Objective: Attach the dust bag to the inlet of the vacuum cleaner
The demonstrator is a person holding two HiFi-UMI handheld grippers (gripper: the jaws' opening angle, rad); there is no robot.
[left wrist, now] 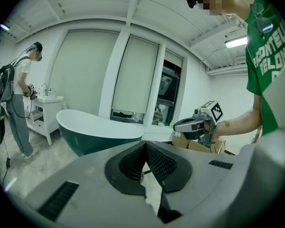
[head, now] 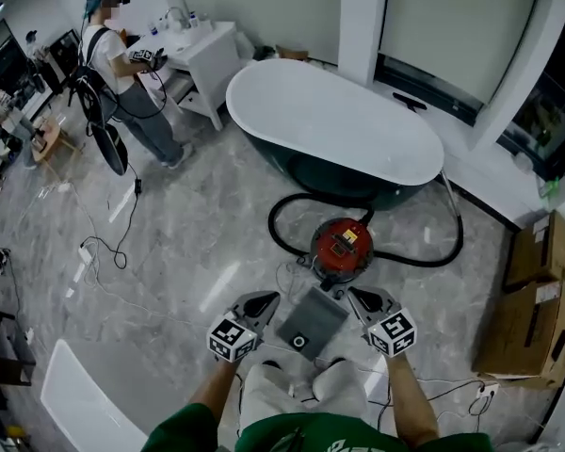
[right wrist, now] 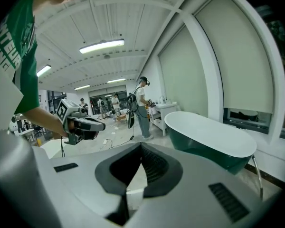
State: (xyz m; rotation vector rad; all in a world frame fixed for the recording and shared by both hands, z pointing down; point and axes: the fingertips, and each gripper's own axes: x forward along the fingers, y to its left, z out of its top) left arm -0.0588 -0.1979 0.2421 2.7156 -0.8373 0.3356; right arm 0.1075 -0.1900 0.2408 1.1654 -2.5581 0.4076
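Head view: shows the dust bag (head: pixel 311 320) lying flat on the pale floor (head: pixel 169 252), grey, with its round collared opening facing up at the near end, just short of the red vacuum cleaner (head: pixel 342 246) and right between the left gripper (head: pixel 264 301) and the right gripper (head: pixel 358 298). Puts one gripper at each long side of the bag, apparently without contact (probably so that the limp panel can be taken by opposite edges and kept from folding). Cannot make out from here where the inlet sits on the vacuum cleaner; shows only its red top and the black hose (head: pixel 270 226) looping off toward the bathtub (head: pixel 339 121). Left gripper view: finds the ribbed pads (left wrist: pixel 161 164) clenched tip to tip with nothing caught between them, only a sliver of floor in the gap lower down. Right gripper view: gives the same, jaws pressed together and empty, the bag out of sight beneath. Suggests grippers carried closed for the approach, so will need spreading before any grasp. Leaves the task barely begun by this reading: bag not yet lifted, collar not yet near the machine. Calls for a grip near the collar end, since that part must meet the inlet squarely
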